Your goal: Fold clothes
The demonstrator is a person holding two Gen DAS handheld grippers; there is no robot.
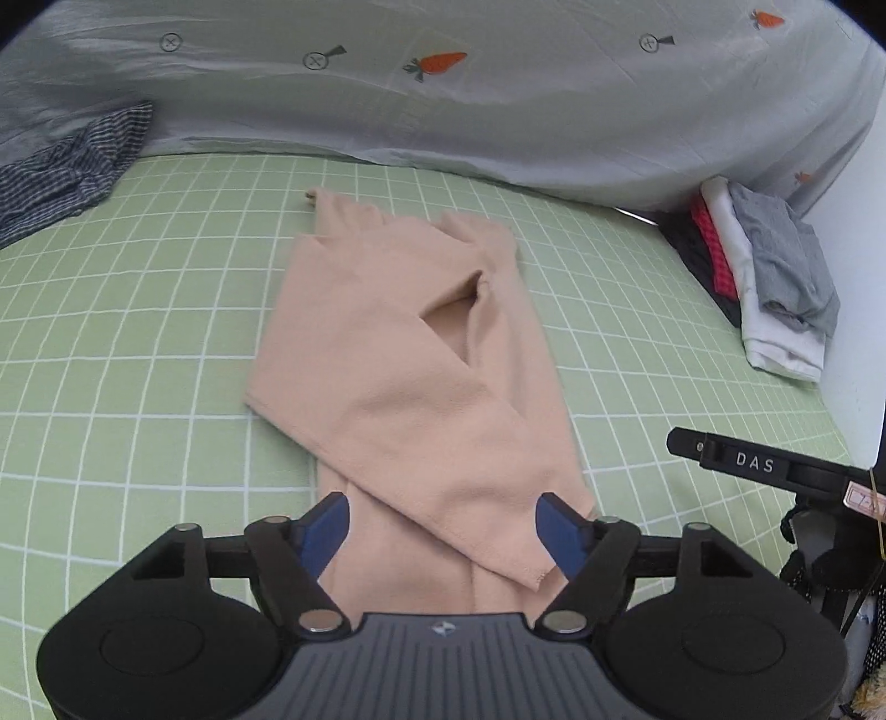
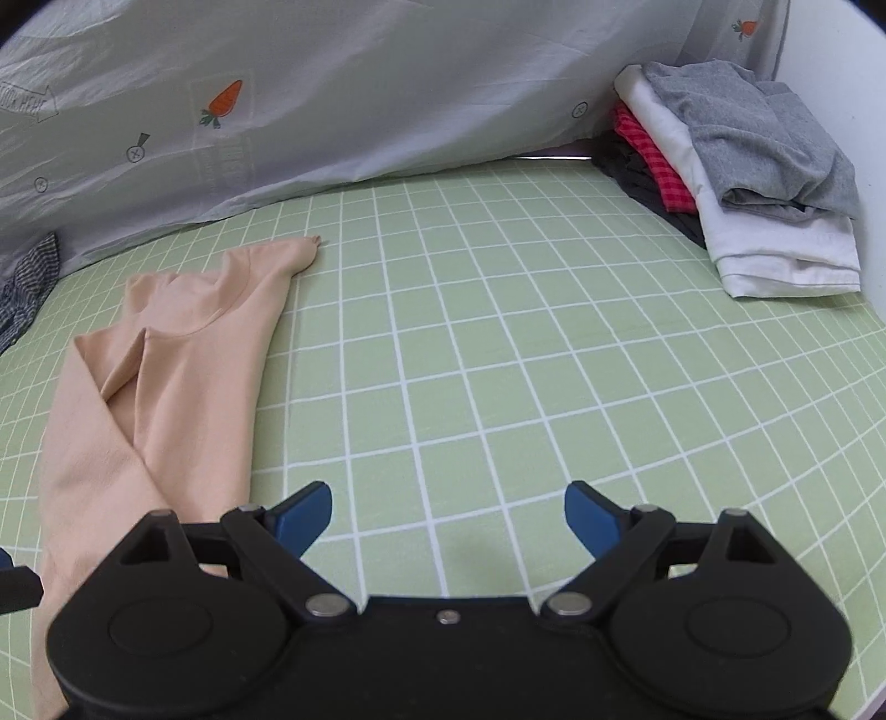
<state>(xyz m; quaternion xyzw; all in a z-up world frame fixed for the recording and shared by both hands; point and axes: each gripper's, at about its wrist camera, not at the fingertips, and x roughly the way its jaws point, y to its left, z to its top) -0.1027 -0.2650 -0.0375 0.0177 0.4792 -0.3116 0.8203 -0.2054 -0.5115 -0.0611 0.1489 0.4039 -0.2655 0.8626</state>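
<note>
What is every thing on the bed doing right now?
Peach garment: lying flat, partly folded, sleeve crossed over.
Left gripper: open, over the garment's near end.
Right gripper: open, over bare green sheet.
Clothes pile: stacked by the wall.
Striped cloth: crumpled.

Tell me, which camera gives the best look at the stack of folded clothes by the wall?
The right wrist view: the stack of folded clothes sits large there, grey on top, then white, red check and dark layers. The left wrist view shows the same stack smaller, squeezed at the right edge.

Green checked bedsheet (image 2: 498, 360), white wall (image 2: 830, 50)
</note>
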